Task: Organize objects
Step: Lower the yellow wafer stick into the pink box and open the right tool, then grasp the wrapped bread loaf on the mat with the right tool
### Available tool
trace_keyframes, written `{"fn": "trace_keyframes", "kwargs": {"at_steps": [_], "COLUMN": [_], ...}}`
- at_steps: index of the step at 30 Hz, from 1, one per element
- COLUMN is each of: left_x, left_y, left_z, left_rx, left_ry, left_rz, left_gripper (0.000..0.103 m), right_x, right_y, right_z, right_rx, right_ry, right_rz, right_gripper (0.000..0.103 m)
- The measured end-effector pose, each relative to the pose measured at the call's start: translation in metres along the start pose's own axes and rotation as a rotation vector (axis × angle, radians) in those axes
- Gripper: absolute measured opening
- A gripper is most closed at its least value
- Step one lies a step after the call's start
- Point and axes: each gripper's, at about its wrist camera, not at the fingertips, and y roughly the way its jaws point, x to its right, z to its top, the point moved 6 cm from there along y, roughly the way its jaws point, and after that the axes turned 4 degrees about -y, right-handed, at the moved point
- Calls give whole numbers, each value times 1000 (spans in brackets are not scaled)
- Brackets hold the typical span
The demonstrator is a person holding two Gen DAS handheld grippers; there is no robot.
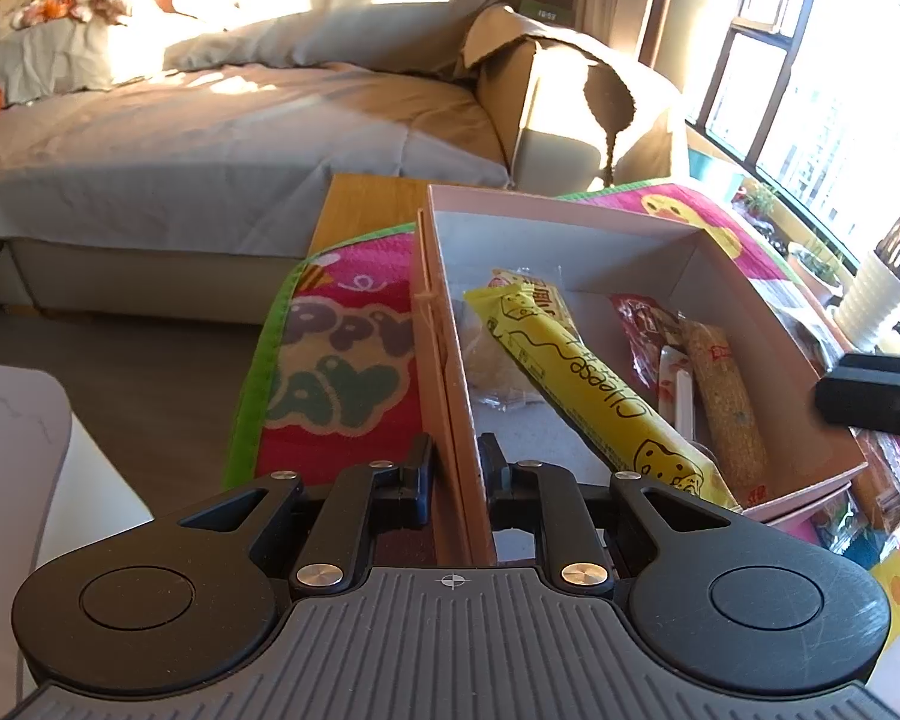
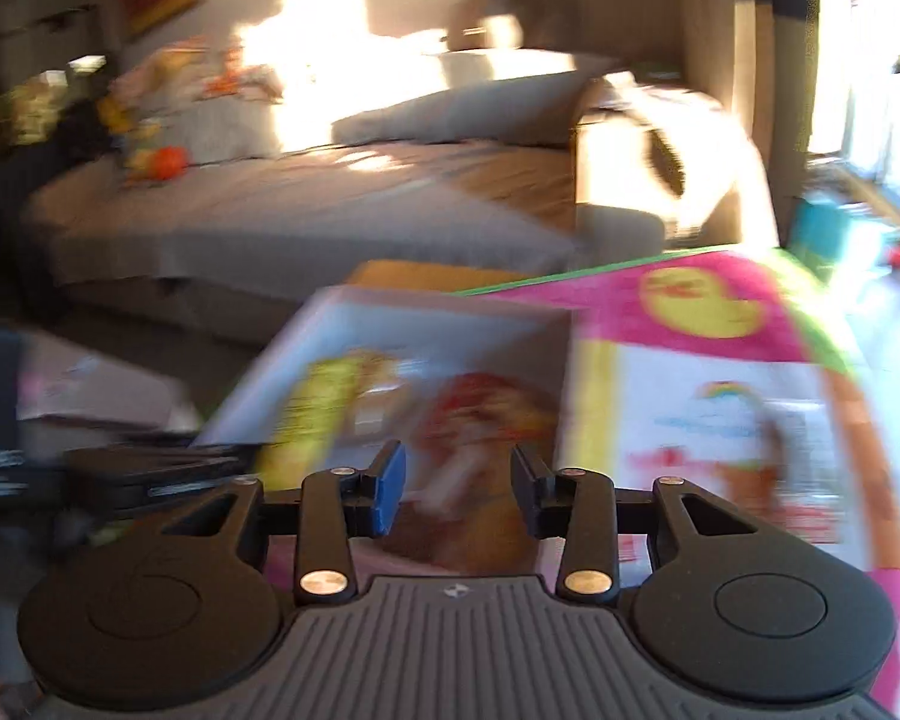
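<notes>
Meanwhile the left gripper (image 1: 456,468) is pinching the near wall of the pink box (image 1: 570,210), which is sitting on a "HAPPY DAY" mat (image 1: 342,360) holding one yellow "Cheese" stick (image 1: 582,378) among wrapped snacks, while the right gripper (image 2: 459,492) is hovering spread and empty.

Left wrist view: low and very near the pink box (image 1: 570,228), looking forward along its left wall toward the grey bed (image 1: 210,138) and the window (image 1: 810,60) at right. Right wrist view: blurred, higher and a little further back, looking down over the same box (image 2: 438,312) toward the same bed (image 2: 300,216). Shared by both: box, snacks inside, colourful mat (image 1: 342,360) (image 2: 720,300), bed.
</notes>
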Motion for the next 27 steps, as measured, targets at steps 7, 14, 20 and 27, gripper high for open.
{"fn": "trace_keyframes", "kwargs": {"at_steps": [7, 14, 20, 27], "left_x": [1, 4, 5, 4], "left_y": [-2, -2, -3, -3], "left_z": [-1, -1, -1, -1], "left_rx": [-14, -10, -13, -11], "left_ry": [11, 19, 20, 16], "left_rz": [4, 28, 35, 41], "left_gripper": [18, 17, 16, 16], "right_x": [-25, 20, 63, 107], "right_y": [49, 17, -40, -69], "right_z": [-1, 0, -21, -72], "right_rx": [-88, 26, 64, -26], "right_ry": [-57, -82, -62, 3], "right_rz": [128, -152, -284, -397], "right_gripper": [49, 49, 61, 72]}}
